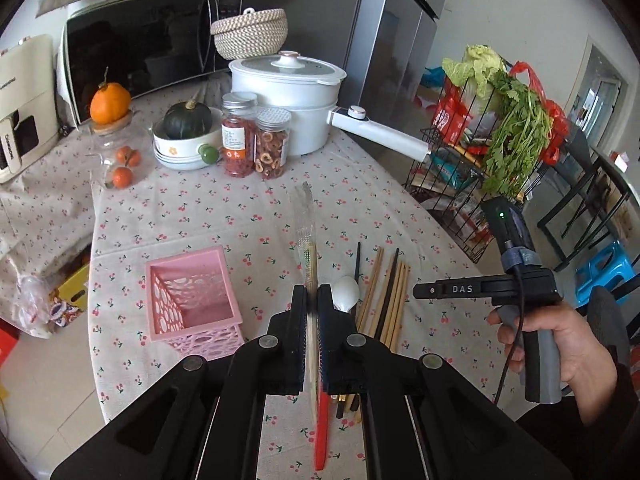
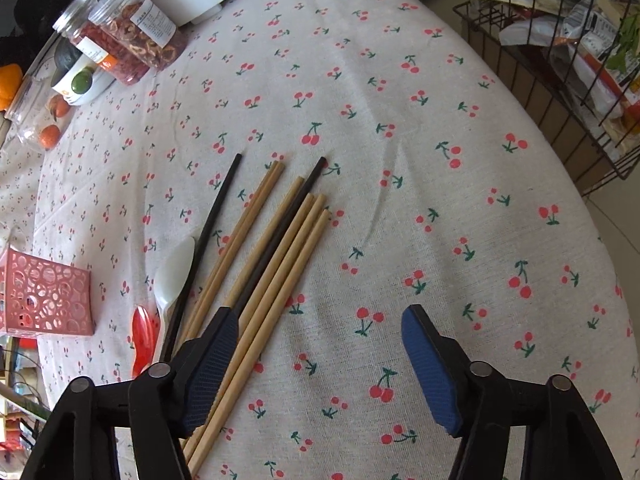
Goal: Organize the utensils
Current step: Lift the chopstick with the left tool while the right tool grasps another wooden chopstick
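Farthest to your left on the cherry-print tablecloth (image 1: 208,208) stands the pink perforated holder (image 1: 192,296), upright with its mouth facing up and nothing visible inside it; it is probably the place the loose utensils are meant to end up, which would explain why it sits alone just beside the pile. Next comes your left gripper (image 1: 313,312), with its jaws pinched tight on a wrapped pair of chopsticks (image 1: 307,240) in a clear sleeve, held well above the cloth with the free end pointing away from you toward the jars; gripping it near one end leaves a long length free to drop into the holder. Below and just right of that gripper lie the white spoon (image 2: 176,268) and a red utensil (image 2: 143,338), then the loose chopsticks (image 2: 276,248), bamboo and black ones, fanned side by side flat on the cloth. Your right gripper (image 2: 320,364) is tilted steeply down over them with its jaws parted and pressing on nothing; its left pad (image 2: 212,364) lies over the nearest sticks while the other hangs over bare cloth, so it looks set to gather the outer bamboo ones. Farther back, the two clear jars (image 1: 256,140) hold dried red and ring-shaped foods, the white bowl (image 1: 188,148) carries a dark squash, and the lidded white pot (image 1: 288,96) keeps its contents hidden.
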Available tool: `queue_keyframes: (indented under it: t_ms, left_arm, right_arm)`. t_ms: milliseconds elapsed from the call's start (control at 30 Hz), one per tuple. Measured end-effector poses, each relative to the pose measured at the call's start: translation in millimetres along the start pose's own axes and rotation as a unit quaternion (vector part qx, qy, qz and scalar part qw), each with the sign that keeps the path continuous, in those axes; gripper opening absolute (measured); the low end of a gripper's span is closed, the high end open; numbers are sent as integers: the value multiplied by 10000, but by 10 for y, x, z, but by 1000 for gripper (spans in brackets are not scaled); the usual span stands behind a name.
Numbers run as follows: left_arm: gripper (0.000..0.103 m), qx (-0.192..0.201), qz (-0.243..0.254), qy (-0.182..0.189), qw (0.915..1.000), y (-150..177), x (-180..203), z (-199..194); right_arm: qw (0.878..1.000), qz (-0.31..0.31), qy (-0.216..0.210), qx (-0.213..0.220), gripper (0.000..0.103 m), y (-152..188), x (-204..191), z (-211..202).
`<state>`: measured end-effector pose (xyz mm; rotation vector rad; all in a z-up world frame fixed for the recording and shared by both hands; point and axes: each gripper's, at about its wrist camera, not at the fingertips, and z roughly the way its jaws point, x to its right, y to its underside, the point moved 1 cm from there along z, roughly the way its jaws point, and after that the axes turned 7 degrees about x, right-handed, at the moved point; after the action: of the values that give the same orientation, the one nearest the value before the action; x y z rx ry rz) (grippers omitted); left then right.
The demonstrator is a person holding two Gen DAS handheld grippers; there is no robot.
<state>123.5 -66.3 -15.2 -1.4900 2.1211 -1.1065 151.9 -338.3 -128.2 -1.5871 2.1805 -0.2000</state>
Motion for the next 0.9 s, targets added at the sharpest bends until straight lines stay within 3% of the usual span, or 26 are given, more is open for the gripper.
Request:
queue_keyframes:
  t_ms: [67,267,433,667,800,833,900]
  left_arm:
    - [5,138,31,37,9999,-7,-7,-62]
    - [5,128,9,124,9998,65,-82,-139]
    - [5,168,-33,125,9998,83,-130,-212]
    - [5,172,-33,75,9998,91,-136,-244]
    - [5,107,-43,31,9999,119,-128,-199]
    - [5,88,-49,22,9999,135,-120,-185]
    - [5,78,-34,-21,10000,160,-102,-174]
  right_arm:
    - [9999,67,41,-83,53,-7,-4,97]
    - [9993,345,146,-68,32,-82,-32,271]
    - [9985,209,511,9,28,-108,-139,305]
    - [9902,-518,1297,90,28,-29,-417,383]
    - [9901,-454,1321,144,26,-19,-413,383]
    - [9906,-493,1269,162,17,-25,-414,385]
    - [9915,-534,1168,214,12,-21,-406,390]
